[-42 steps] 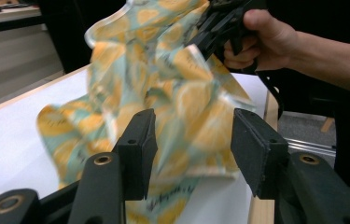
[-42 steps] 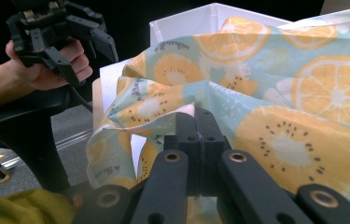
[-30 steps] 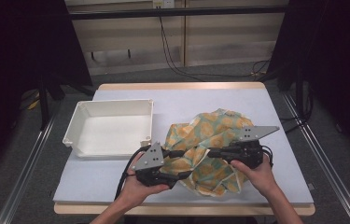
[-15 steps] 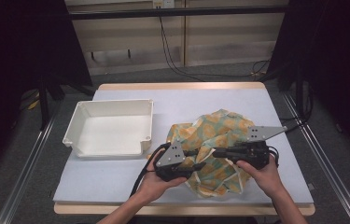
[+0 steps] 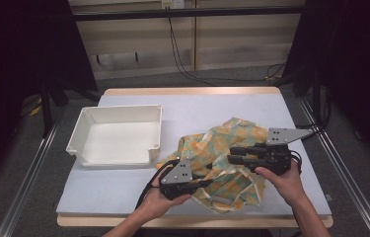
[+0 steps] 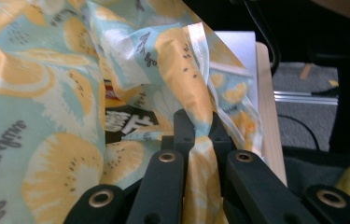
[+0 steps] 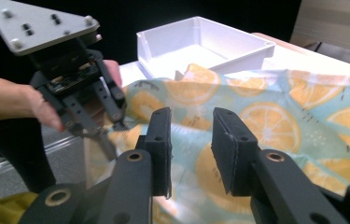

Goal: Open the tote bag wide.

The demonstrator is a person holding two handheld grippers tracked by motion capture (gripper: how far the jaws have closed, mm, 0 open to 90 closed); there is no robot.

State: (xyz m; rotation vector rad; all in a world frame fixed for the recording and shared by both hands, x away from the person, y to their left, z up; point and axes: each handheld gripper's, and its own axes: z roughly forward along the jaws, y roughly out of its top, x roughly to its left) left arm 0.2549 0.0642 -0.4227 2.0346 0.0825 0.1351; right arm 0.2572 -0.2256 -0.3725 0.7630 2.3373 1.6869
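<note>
High view: orange-print cloth lies crumpled on the table, right of the white tray. Left gripper has just closed, pinching a cloth fold. Right gripper has just opened, jaws spread over the cloth.

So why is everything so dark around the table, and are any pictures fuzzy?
High view: light falls on the table while the room's sides stay black. Left gripper view: the orange-print cloth is soft and blurry up close. Right gripper view: the white bin glares bright, and the background is dark.
</note>
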